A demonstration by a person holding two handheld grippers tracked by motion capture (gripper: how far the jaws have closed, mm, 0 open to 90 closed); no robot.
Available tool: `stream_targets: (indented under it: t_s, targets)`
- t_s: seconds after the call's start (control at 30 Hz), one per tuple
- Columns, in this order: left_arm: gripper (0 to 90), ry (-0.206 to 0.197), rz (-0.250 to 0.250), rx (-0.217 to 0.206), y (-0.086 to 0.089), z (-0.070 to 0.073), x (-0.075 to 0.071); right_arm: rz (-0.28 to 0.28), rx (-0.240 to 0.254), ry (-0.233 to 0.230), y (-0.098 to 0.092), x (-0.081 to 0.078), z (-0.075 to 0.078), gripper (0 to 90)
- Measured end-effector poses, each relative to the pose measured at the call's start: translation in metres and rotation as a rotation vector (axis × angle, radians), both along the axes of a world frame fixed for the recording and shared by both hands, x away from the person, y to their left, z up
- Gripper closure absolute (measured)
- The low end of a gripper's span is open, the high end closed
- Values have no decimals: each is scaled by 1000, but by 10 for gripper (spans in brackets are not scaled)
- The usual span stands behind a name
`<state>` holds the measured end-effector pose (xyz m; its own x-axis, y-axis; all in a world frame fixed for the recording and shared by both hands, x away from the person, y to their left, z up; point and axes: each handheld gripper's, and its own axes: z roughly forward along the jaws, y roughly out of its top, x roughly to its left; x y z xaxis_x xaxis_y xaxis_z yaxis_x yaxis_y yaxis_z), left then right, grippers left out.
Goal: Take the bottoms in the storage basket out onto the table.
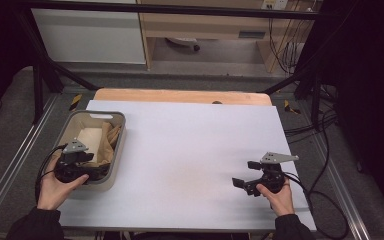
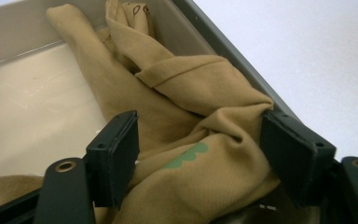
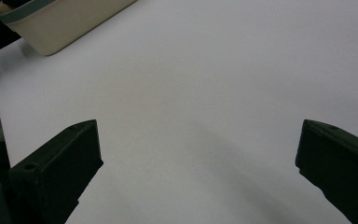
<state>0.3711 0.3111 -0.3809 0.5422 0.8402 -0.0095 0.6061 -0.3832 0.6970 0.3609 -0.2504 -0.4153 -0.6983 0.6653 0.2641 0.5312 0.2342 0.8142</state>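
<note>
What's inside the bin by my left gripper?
A crumpled tan cloth with a green mark lies in the bin, heaped against its right wall. The left gripper straddles it, jaws open. Whatever lies under the cloth is covered.

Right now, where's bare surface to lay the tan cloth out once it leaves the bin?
The white table cover is bare between the bin and the right gripper, and on back to the wooden edge. Crowded: the bin, with the tan cloth bunched between the left gripper's open jaws.
</note>
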Motion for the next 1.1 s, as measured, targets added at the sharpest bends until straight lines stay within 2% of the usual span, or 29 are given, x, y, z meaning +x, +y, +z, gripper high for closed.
stream_targets:
  t_s: [0.23, 0.57, 0.73, 0.9, 1.0, 1.1]
  targets:
    - [332, 23, 3, -2, 1, -2, 1, 0, 0, 3, 0, 0, 0, 6]
    - [445, 52, 2, 6, 3, -4, 2, 0, -1, 4, 0, 0, 0, 6]
    - [514, 69, 4, 26, 1, -4, 2, 1, -3, 6, 0, 0, 0, 6]
    - [581, 85, 1, 26, 1, -4, 2, 0, -3, 6, 1, 0, 0, 6]
    - [660, 94, -3, 26, 0, -4, 2, 0, -2, 9, 1, 0, 0, 6]
    - [684, 95, -4, 30, -1, -4, 2, 0, -3, 10, 1, 0, 0, 6]
